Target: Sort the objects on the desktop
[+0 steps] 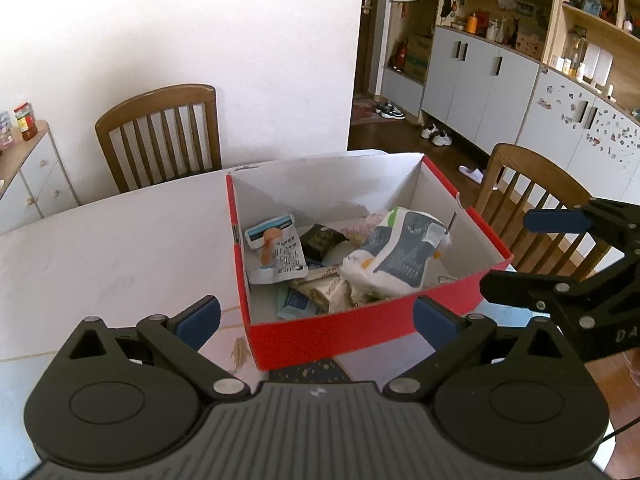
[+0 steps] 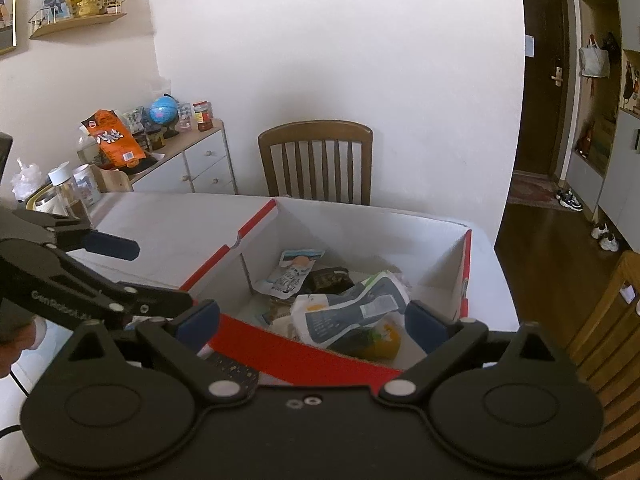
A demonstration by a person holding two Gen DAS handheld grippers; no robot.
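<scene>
A red cardboard box [image 1: 360, 326] with white inner walls stands on the white table [image 1: 120, 240]; it also shows in the right wrist view [image 2: 296, 354]. Inside lie several packets: a large white and grey bag [image 1: 396, 260] [image 2: 352, 310], a white pouch with blue print [image 1: 276, 248] [image 2: 292, 274] and a dark packet [image 1: 320, 240] [image 2: 330, 278]. My left gripper [image 1: 316, 318] is open and empty, just before the box's near wall. My right gripper [image 2: 312, 320] is open and empty above the box's near edge; it shows at the right of the left wrist view [image 1: 520, 252].
Wooden chairs stand behind the table [image 1: 160, 136] and at its right [image 1: 540, 208]. A side cabinet [image 2: 192, 164] with jars, a globe and an orange snack bag stands at the left. Cupboards and shelves [image 1: 500, 72] line the right wall.
</scene>
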